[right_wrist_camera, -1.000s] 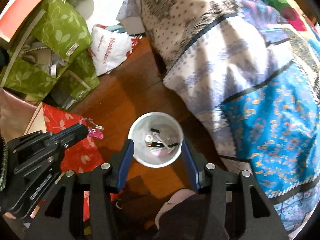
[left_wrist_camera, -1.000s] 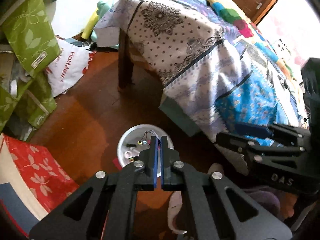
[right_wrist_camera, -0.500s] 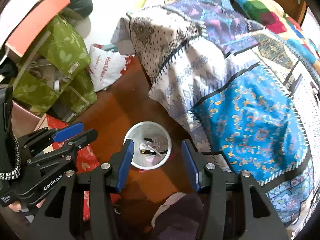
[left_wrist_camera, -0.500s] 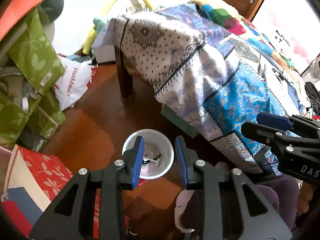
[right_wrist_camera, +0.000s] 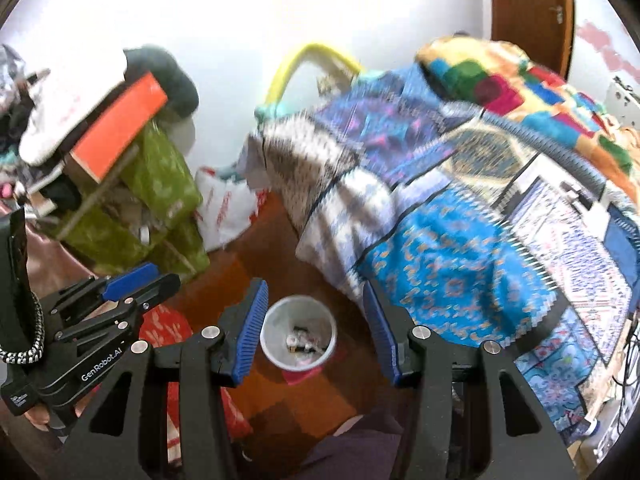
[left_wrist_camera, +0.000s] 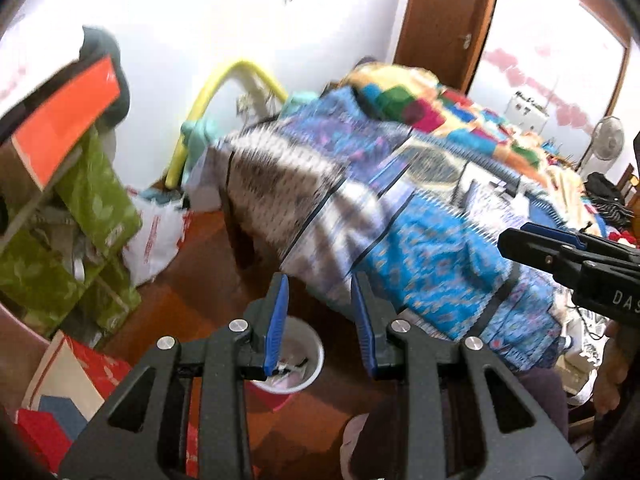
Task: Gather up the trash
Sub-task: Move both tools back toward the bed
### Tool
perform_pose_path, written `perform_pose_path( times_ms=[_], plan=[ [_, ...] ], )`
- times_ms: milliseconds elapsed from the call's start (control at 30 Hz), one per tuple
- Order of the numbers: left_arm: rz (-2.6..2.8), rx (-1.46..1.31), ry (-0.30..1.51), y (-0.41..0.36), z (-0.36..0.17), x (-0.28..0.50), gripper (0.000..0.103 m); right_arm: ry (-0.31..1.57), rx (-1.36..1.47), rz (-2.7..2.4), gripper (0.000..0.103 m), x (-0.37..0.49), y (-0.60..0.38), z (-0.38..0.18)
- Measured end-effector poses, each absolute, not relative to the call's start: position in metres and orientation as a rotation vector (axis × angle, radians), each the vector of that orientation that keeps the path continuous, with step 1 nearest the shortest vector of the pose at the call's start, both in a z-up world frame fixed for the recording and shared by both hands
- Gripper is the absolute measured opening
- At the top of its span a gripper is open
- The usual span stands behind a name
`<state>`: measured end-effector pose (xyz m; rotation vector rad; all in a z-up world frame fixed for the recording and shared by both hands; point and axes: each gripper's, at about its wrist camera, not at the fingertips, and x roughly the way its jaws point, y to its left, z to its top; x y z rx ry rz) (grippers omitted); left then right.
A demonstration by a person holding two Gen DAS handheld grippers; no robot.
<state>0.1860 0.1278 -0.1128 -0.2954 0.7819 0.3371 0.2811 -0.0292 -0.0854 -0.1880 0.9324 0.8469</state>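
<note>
Both tools are spread and carrying nothing: my left tool [left_wrist_camera: 320, 320] and right tool [right_wrist_camera: 316, 330] hang above the floor. I see the white trash bin [right_wrist_camera: 298, 338] on the wooden floor [right_wrist_camera: 256, 264] just beside the bed [right_wrist_camera: 460, 240], small scraps inside.

- We see a bed covered by a patterned blue quilt [right_wrist_camera: 452, 264], blurred by motion.
- Green leaf-print bags [right_wrist_camera: 160, 196] are stacked at the left wall, with an orange board [right_wrist_camera: 120, 128] on top.
- A white shopping bag [right_wrist_camera: 224, 208] lies between bags and bed.
- What we take for a yellow hose [left_wrist_camera: 216, 96] arches behind.
- A brown door [left_wrist_camera: 444, 20] stands beyond.
</note>
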Motion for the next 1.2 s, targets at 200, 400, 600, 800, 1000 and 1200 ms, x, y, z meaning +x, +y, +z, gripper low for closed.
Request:
perform_pose_path(
  times_ms=[200,400,600,800,1000,1200],
  plan=[
    [0.283,-0.221,0.685,0.086,-0.067,0.196,0.032,0.780,-0.126,0.803,0.046,0.277,-0.076,-0.042],
    [0.217,-0.164,0.629,0.043,-0.040,0.222,0.048,0.637,-0.086,0.716,0.046,0.280,-0.125,-0.009],
    [0.164,-0.126,0.626,0.005,-0.030,0.267,0.082,0.543,-0.069,0.599,0.063,0.299,-0.174,0.005],
    [0.121,-0.137,0.613,-0.016,-0.035,0.309,0.089,0.554,-0.071,0.473,0.080,0.334,-0.212,-0.003],
    [0.079,-0.142,0.653,-0.029,-0.052,0.363,0.089,0.612,-0.068,0.375,0.080,0.377,-0.247,-0.021],
    [0.041,-0.146,0.715,-0.035,-0.084,0.420,0.089,0.679,-0.057,0.333,0.080,0.415,-0.269,-0.047]
  ],
)
